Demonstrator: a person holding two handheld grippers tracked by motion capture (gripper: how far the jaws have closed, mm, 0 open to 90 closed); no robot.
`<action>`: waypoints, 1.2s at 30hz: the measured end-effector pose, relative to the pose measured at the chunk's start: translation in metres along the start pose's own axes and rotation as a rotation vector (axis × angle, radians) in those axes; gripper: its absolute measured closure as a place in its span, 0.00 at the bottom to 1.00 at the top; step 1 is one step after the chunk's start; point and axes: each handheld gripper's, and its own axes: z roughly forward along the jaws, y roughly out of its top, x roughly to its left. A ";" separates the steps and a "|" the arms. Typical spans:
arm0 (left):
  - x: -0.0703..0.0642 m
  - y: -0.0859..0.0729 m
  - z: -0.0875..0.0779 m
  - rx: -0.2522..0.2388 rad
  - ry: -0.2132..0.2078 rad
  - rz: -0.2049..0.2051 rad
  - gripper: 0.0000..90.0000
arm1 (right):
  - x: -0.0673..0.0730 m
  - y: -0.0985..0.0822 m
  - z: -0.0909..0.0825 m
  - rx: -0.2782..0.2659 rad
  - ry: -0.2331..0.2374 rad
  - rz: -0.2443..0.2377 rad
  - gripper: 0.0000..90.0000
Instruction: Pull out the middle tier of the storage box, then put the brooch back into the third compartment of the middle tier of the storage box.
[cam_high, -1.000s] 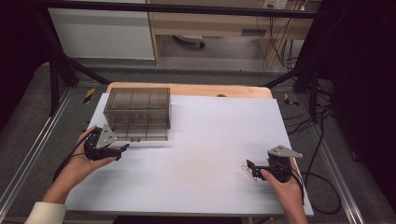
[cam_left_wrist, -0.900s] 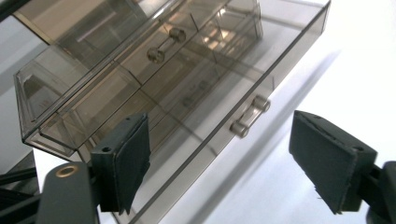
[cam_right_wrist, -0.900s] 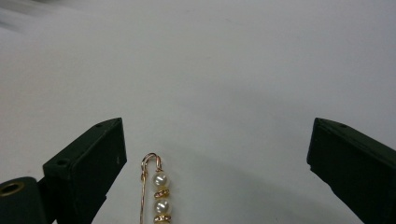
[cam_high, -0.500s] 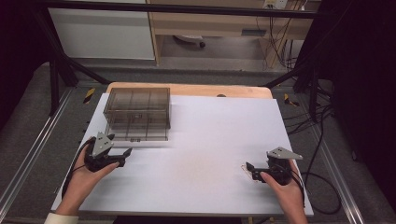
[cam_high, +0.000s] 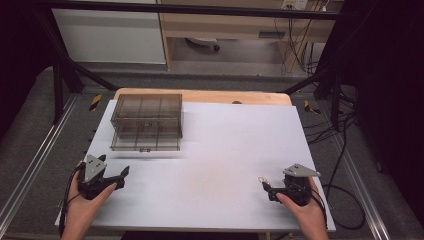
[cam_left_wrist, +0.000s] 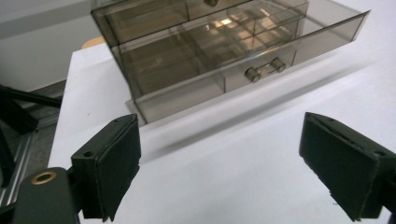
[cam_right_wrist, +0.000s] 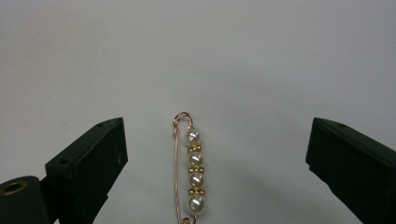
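1. Left gripper (cam_high: 119, 178), lower left of the high view: jaws wide apart, just been opening, nothing between them.
2. Smoky plastic drawer box (cam_high: 146, 121), upper left on the white table (cam_high: 225, 150); lower drawer (cam_left_wrist: 243, 70) pulled partly out.
3. Right gripper (cam_high: 266, 188), lower right: jaws spread, not gripping.
4. Pearl safety pin (cam_right_wrist: 191, 172) lies on the table between them, untouched.

Black tongs (cam_high: 121, 176), grey three-cornered top plates, brass screw eyelets, black trailing cables.
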 end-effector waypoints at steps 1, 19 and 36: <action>0.001 -0.001 0.000 -0.005 0.007 -0.010 0.14 | 0.000 0.000 0.000 0.003 0.002 0.000 0.07; 0.020 -0.009 0.001 -0.088 0.061 -0.113 0.10 | 0.006 0.001 0.009 0.088 0.022 -0.015 0.20; 0.021 -0.010 0.003 -0.086 0.051 -0.117 0.10 | 0.007 -0.003 0.013 0.149 0.039 -0.032 0.62</action>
